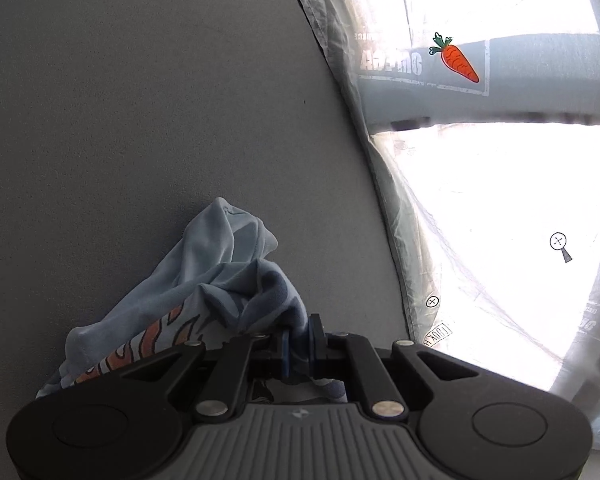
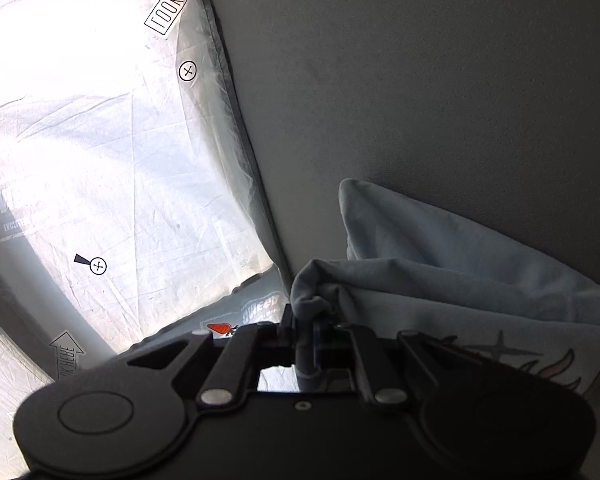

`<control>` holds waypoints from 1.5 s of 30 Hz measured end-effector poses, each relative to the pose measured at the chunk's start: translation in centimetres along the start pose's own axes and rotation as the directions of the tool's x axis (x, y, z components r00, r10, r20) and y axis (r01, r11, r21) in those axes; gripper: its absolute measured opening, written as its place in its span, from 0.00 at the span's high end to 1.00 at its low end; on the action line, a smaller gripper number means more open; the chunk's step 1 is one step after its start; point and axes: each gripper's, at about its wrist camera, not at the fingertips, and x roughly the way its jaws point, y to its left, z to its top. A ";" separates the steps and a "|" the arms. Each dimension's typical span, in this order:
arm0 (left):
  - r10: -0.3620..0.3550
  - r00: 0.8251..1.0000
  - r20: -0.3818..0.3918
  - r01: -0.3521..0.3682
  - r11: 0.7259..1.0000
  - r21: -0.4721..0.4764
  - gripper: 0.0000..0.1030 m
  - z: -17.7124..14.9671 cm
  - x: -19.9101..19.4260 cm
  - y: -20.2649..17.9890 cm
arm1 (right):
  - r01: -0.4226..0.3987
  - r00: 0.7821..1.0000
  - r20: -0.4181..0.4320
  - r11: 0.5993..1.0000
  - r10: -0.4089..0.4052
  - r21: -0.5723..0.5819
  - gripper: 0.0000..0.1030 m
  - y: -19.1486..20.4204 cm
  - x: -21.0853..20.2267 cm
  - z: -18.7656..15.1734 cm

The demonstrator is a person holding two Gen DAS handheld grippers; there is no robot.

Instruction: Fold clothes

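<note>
Grey wall fills most of both wrist views, with a sunlit white printed sheet beside it, carrots and magnifier marks on it. Toward 6 o'clock in the left view, the left gripper is clamped narrow on a bunched edge of the light blue garment, orange flame print showing at 7 o'clock. The right gripper likewise pinches a fold of it, cloth trailing toward 4 o'clock.
</note>
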 end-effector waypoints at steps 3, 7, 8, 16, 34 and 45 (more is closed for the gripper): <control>0.025 1.000 0.002 -0.025 1.000 0.006 0.90 1.6 2.7 0.5 | 0.036 0.999 0.002 0.999 -0.036 0.024 0.91 -0.3 2.3 1.4; 0.017 1.000 -0.012 -0.018 1.000 -0.013 0.87 2.7 4.7 1.9 | 0.068 0.998 0.011 0.994 -0.069 0.080 0.91 -1.9 4.0 2.7; 0.010 1.000 -0.017 -0.010 1.000 -0.022 0.87 2.9 5.1 2.3 | 0.067 0.998 0.013 0.993 -0.068 0.093 0.90 -2.3 4.2 3.0; -0.007 1.000 -0.019 0.009 0.994 0.111 0.51 3.9 5.2 1.0 | 0.070 0.997 0.014 0.995 -0.072 0.066 0.76 -2.0 5.0 3.8; 0.219 0.887 0.406 -0.448 0.622 0.643 0.14 -1.5 0.7 -5.3 | 0.325 0.944 0.291 0.269 -0.156 -0.907 0.11 10.4 2.9 -5.8; 0.278 0.883 0.378 -0.469 0.528 0.708 0.11 -3.3 2.5 -2.3 | 0.459 0.844 0.460 -0.073 -0.276 -0.886 0.04 5.3 4.4 -6.7</control>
